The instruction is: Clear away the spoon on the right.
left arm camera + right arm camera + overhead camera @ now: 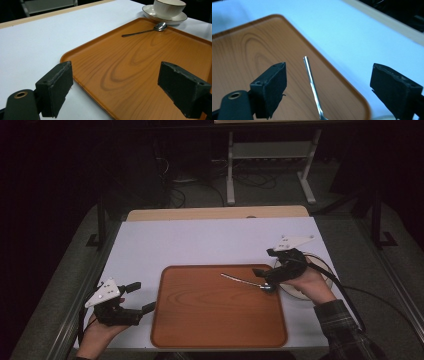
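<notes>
A brown wooden tray [215, 317] lies in the middle of the white table. On its far right part rests a metal spoon [244, 280], bowl end toward the right rim. My right gripper [263, 261] hovers just above the spoon's bowl end, jaws open and touching nothing. In the right gripper view the spoon handle [311, 81] runs along the tray [249, 55] below the gap of the right gripper [328, 90]. My left gripper [144, 296] stands open and empty at the tray's left rim. In the left gripper view, the left gripper [115, 90] faces the tray [150, 65] and spoon [145, 31].
A white bowl [168, 6] sits on a saucer [160, 17] just beyond the tray's right edge, partly under my right hand in the high view, where the saucer [300, 292] peeks out. A bare wooden strip [215, 213] borders the table's far edge.
</notes>
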Tool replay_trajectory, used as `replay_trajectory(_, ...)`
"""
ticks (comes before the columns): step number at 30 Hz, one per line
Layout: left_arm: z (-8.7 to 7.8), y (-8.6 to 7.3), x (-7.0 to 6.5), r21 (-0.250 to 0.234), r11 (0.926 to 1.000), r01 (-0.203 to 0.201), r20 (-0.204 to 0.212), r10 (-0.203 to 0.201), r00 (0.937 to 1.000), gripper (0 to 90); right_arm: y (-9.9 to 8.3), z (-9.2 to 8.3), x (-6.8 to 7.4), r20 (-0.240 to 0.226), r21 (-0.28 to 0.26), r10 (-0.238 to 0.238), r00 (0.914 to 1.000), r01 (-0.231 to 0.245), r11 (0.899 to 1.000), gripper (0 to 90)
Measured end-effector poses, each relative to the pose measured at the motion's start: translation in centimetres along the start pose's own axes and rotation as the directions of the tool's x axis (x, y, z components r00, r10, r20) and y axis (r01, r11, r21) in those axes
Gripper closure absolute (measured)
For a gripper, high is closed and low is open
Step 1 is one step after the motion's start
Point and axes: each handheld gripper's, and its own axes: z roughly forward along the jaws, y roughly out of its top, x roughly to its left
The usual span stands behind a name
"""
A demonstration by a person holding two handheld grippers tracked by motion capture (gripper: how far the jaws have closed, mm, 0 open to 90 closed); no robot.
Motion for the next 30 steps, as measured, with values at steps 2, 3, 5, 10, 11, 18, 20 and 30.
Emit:
replay_trajectory(2, 0.0, 0.0, 0.0, 0.000, 1.0000, -0.001, -0.001, 0.001, 1.0000, 12.5, -0.4, -0.9, -0.2, 0.010, -0.024, 0.011, 0.9999, -0.010, 1.000, 13.0)
replay_trajectory(3, 0.0, 0.0, 0.0, 0.000, 1.0000, -0.001, -0.001, 0.001, 1.0000, 12.6, -0.7, -1.6, -0.2, 0.021, -0.039, 0.015, 0.9997, -0.015, 0.999, 12.9)
replay_trajectory(5, 0.0, 0.0, 0.0, 0.001, 1.0000, -0.001, -0.001, 0.001, 1.0000, 12.5, -1.3, -2.5, -0.3, 0.034, -0.062, 0.022, 0.9992, -0.020, 0.998, 12.7)
replay_trajectory(10, 0.0, 0.0, 0.0, 0.003, 1.0000, -0.002, -0.001, 0.002, 1.0000, 12.5, -2.6, -4.4, -0.3, 0.061, -0.115, 0.041, 0.9973, -0.034, 0.993, 12.7)
replay_trajectory(11, 0.0, 0.0, 0.0, 0.004, 1.0000, -0.002, -0.001, 0.002, 1.0000, 12.6, -2.9, -4.7, -0.4, 0.063, -0.126, 0.047, 0.9969, -0.039, 0.991, 12.7)
replay_trajectory(18, 0.0, 0.0, -0.1, 0.009, 1.0000, -0.003, 0.004, 0.003, 1.0000, 12.5, -5.3, -6.8, -0.5, 0.088, -0.176, 0.090, 0.9921, -0.073, 0.982, 12.8)
replay_trajectory(20, 0.1, 0.0, -0.1, 0.013, 0.9999, -0.005, 0.004, 0.005, 1.0000, 12.5, -6.0, -7.1, -0.4, 0.089, -0.184, 0.097, 0.9913, -0.079, 0.980, 12.8)
replay_trajectory(30, 0.0, 0.0, -0.1, 0.013, 0.9999, -0.003, 0.001, 0.003, 1.0000, 12.6, -9.5, -7.6, 0.2, 0.094, -0.185, 0.109, 0.9896, -0.090, 0.979, 12.7)
